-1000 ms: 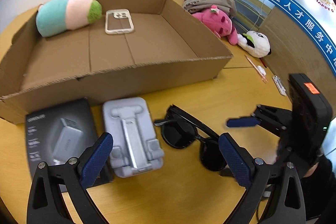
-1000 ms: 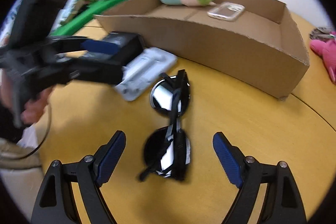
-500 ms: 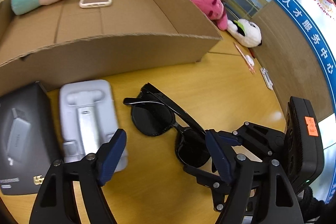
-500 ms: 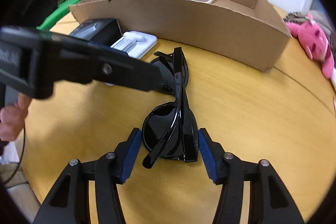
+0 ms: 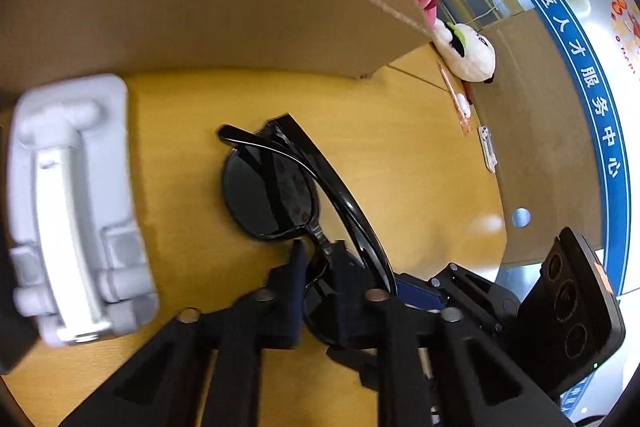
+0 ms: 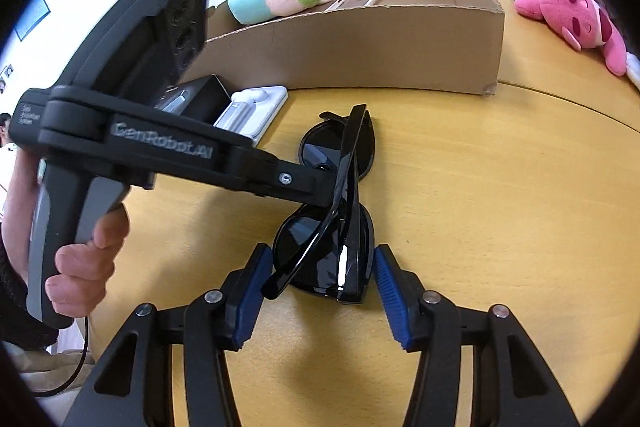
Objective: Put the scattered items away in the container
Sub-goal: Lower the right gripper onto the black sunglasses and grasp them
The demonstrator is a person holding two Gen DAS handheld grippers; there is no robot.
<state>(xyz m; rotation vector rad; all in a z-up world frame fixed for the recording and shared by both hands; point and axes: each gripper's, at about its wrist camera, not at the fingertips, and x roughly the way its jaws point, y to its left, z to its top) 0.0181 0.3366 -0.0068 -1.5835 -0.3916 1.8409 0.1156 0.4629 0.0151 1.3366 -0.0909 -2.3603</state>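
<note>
The black sunglasses (image 6: 332, 223) lie folded on the yellow desk (image 6: 500, 219), just in front of the long front wall of the cardboard box (image 6: 360, 47), which is the container they belong in. The left gripper (image 5: 316, 267) has its jaws pinched together on the bridge between the two lenses, a thin, rigid part that gives a firm hold. The right gripper (image 6: 318, 287) straddles the near lens with its blue pads (image 6: 250, 297) either side; its jaws are closing, the pads close beside the frame but apparently not yet pressing. Two holds probably keep the glasses from swinging. Beside them, towards the box's left end, lie a grey phone stand (image 5: 76, 203) and a black charger box (image 6: 196, 99), not yet put away.
</note>
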